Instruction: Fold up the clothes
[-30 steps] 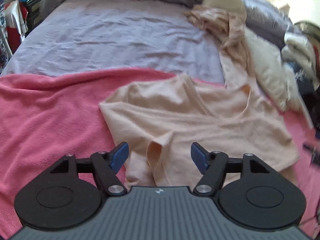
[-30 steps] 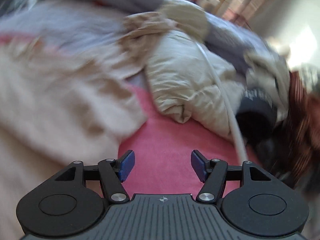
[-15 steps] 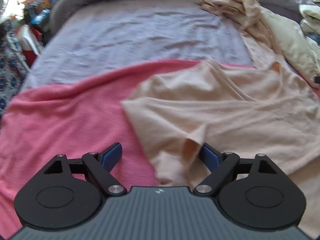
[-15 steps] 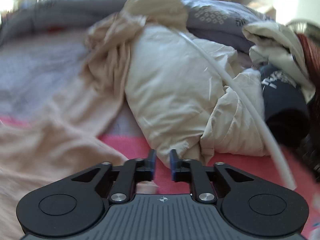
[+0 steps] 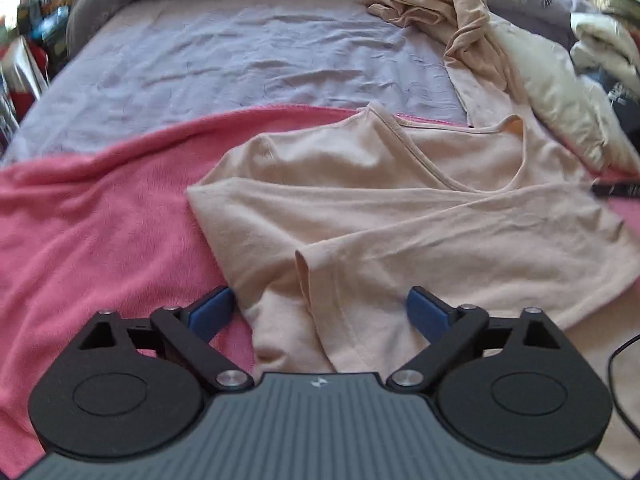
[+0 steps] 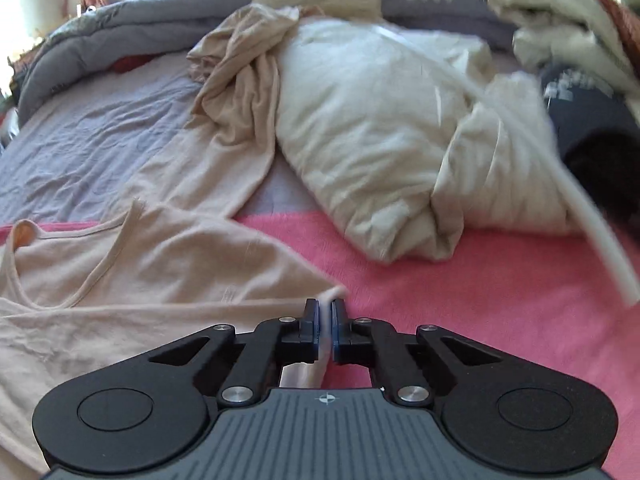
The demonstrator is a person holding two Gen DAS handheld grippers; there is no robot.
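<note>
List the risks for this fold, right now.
1. The right hand-held gripper pinches only a thin edge of the peach shirt; it may slip out when pulled.
2. The left hand-held gripper is open over the folded sleeve, its jaws having just been opening; closing could undo the fold.

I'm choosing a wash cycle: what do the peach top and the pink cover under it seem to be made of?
Peach top: looks like a thin, soft jersey knit, perhaps cotton; matte, with fine creases, stitched hems and a narrow bound neckline. Pink cover: looks like fleece or terry; a fuzzy, napped, matte surface lying in broad soft folds. The fibre of either cannot be told from the pictures.
</note>
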